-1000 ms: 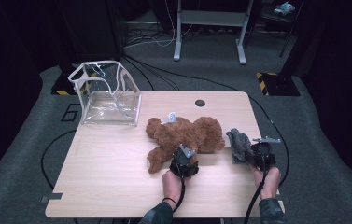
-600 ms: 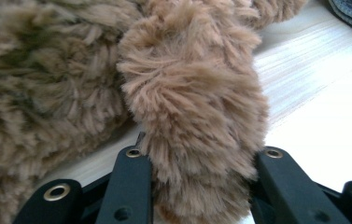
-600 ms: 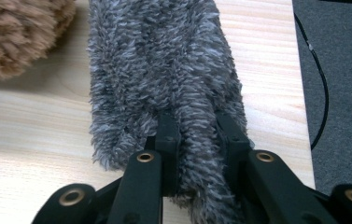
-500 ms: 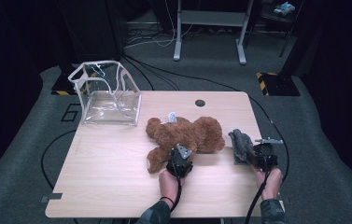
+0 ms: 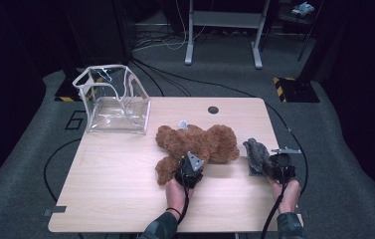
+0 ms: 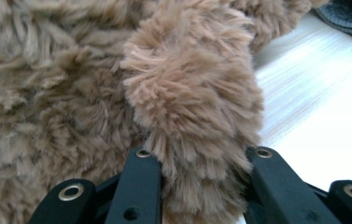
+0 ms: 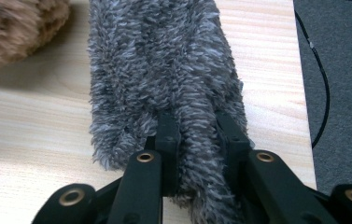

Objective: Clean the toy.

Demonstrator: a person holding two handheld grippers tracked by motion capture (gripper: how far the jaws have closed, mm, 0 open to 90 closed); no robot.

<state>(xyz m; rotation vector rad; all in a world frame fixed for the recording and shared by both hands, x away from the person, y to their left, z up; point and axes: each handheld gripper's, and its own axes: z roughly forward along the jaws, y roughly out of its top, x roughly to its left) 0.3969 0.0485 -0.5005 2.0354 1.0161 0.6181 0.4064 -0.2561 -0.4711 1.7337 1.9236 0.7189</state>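
Where plush [image 6: 197,116] fills the left claw [image 6: 201,158], pads vanish

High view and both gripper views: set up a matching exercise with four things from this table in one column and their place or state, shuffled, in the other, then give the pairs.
Things
1. brown teddy bear
2. grey plush toy
3. clear bag
4. round dark hole

Places or states
A. stands at the table's far left corner, nothing gripping it
B. clamped in the right gripper
C. in the tabletop near the far edge
D. a limb pinched in the left gripper, whose jaws have just been closing

Pairs: 1-D, 2-B, 3-A, 4-C
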